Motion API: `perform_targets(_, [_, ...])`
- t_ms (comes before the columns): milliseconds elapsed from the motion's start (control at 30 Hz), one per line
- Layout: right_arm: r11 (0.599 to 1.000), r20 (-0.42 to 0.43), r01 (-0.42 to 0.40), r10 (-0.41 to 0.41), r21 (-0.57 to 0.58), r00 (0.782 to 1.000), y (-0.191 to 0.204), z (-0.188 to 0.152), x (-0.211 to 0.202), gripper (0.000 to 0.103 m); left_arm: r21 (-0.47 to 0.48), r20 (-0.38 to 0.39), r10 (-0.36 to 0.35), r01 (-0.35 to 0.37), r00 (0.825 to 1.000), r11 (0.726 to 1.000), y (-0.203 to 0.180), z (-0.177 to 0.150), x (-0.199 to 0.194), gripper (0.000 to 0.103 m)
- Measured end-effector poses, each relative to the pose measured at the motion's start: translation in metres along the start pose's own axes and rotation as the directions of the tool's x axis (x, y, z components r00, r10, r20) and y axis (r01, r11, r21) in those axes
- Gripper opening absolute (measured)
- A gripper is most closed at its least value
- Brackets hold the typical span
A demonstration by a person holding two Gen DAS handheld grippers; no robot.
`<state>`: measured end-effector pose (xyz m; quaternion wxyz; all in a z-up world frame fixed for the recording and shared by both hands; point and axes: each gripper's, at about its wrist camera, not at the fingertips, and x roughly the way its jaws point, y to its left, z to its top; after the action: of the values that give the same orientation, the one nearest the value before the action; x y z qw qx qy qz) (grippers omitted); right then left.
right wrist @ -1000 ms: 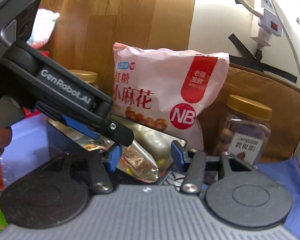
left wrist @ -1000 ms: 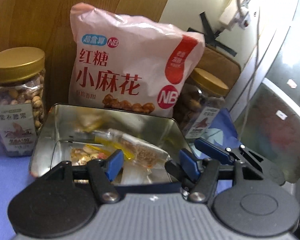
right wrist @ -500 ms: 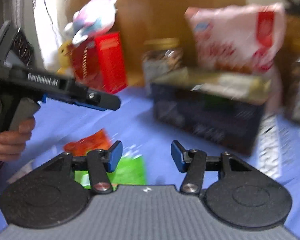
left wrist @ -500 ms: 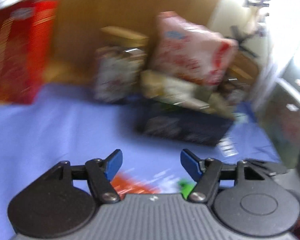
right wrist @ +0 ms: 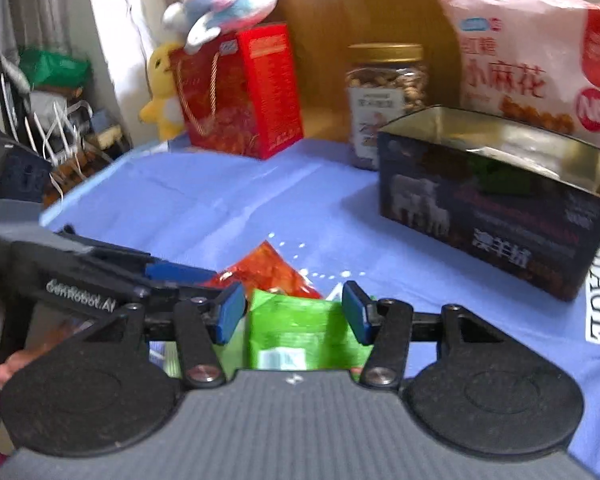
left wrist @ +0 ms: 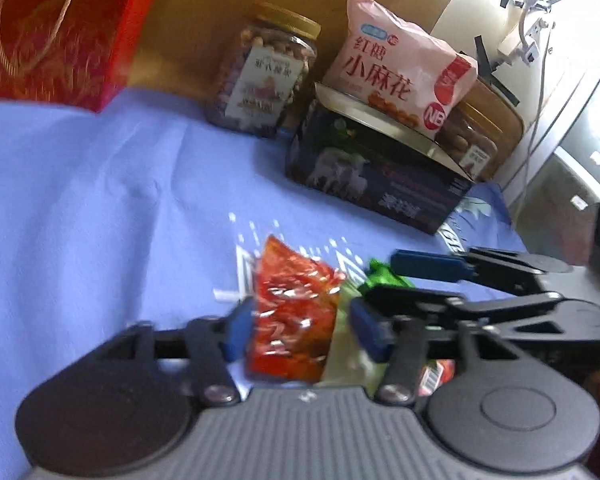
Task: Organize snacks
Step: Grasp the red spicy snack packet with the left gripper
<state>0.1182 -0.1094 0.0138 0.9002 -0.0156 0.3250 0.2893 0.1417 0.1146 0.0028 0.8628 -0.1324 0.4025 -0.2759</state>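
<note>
I'm pulling both grippers back from the tin (right wrist: 496, 200): left gripper (left wrist: 296, 330) straddling the red packet (left wrist: 292, 312), right gripper (right wrist: 294, 316) the green packet (right wrist: 300, 336), jaws apart.

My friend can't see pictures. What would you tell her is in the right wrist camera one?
The open right tool hangs over a green snack packet on a blue cloth, with a red packet just beyond and the left tool coming in beside it. Farther back stand an open dark tin, a nut jar and a pink bag.

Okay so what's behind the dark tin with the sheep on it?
Behind the dark tin stand a pink snack bag and a gold-lidded nut jar. The left view shows another jar, mostly hidden behind the bag.
</note>
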Motion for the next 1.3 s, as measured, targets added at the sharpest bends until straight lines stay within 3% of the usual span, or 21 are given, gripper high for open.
perform_targets(167, [0.969,-0.062,0.083,-0.1,-0.232,0.993,0.024,-0.007,0.0,0.058,-0.099,-0.007,-0.072,0.071,0.997,0.992,0.013,-0.004,-0.006,0.038])
perform_targets(333, [0.865,-0.083,0.207,-0.273,-0.456,0.958,0.043,-0.034,-0.014,0.058,-0.077,-0.038,-0.138,0.135,0.99,0.988,0.004,-0.011,-0.004,0.039])
perform_targets(400, [0.866,-0.083,0.224,-0.29,-0.447,0.954,0.039,-0.038,-0.024,0.058,-0.056,-0.033,-0.132,0.13,0.991,0.99,0.0,-0.014,-0.005,0.04])
perform_targets(467, [0.883,-0.052,0.241,-0.285,-0.403,0.957,0.036,-0.038,-0.035,0.058,-0.06,-0.027,-0.135,0.133,0.99,0.989,0.001,-0.013,-0.007,0.052])
perform_targets(600, [0.957,-0.018,0.106,-0.115,-0.271,0.993,0.038,-0.03,-0.05,0.058,-0.09,-0.031,-0.139,0.136,0.99,0.987,0.005,-0.009,-0.003,0.056])
perform_targets(667, [0.947,-0.037,0.087,-0.104,-0.308,0.994,0.045,-0.031,-0.039,0.058,-0.101,-0.036,-0.143,0.139,0.989,0.985,0.005,-0.008,-0.001,0.056])
perform_targets(767, [0.915,-0.086,0.114,-0.159,-0.387,0.984,0.051,-0.038,-0.011,0.058,-0.107,-0.04,-0.142,0.138,0.989,0.985,0.004,-0.008,0.0,0.056])
perform_targets(833, [0.933,-0.088,0.097,-0.135,-0.347,0.987,0.042,-0.035,-0.004,0.064,-0.118,-0.045,-0.158,0.152,0.986,0.981,0.004,-0.009,0.002,0.056])
perform_targets(967, [0.986,-0.127,-0.015,-0.006,-0.167,0.992,0.014,-0.029,0.005,0.064,-0.159,-0.045,-0.198,0.189,0.979,0.969,0.004,-0.008,0.009,0.056])
perform_targets(1067, [0.984,-0.082,-0.002,-0.013,-0.18,0.997,0.018,-0.035,0.004,0.061,-0.185,-0.031,-0.216,0.207,0.976,0.961,0.005,-0.007,0.013,0.056])
perform_targets(1167, [0.981,-0.028,0.016,-0.022,-0.194,0.999,0.028,-0.044,-0.002,0.058,-0.205,-0.005,-0.253,0.246,0.968,0.947,0.007,-0.005,0.012,0.048])
perform_targets(1200, [0.981,-0.018,0.026,-0.03,-0.191,0.999,0.028,-0.045,-0.004,0.057,-0.201,-0.001,-0.252,0.246,0.968,0.948,0.007,-0.004,0.012,0.045])
perform_targets(1233, [0.982,-0.009,0.035,-0.038,-0.186,0.999,0.028,-0.045,-0.005,0.057,-0.194,-0.011,-0.251,0.245,0.968,0.95,0.005,-0.002,0.015,0.035])
perform_targets(1300, [0.982,0.004,0.062,-0.062,-0.178,0.998,0.028,-0.045,-0.005,0.057,-0.174,-0.038,-0.227,0.218,0.973,0.96,-0.002,-0.002,0.022,0.029])
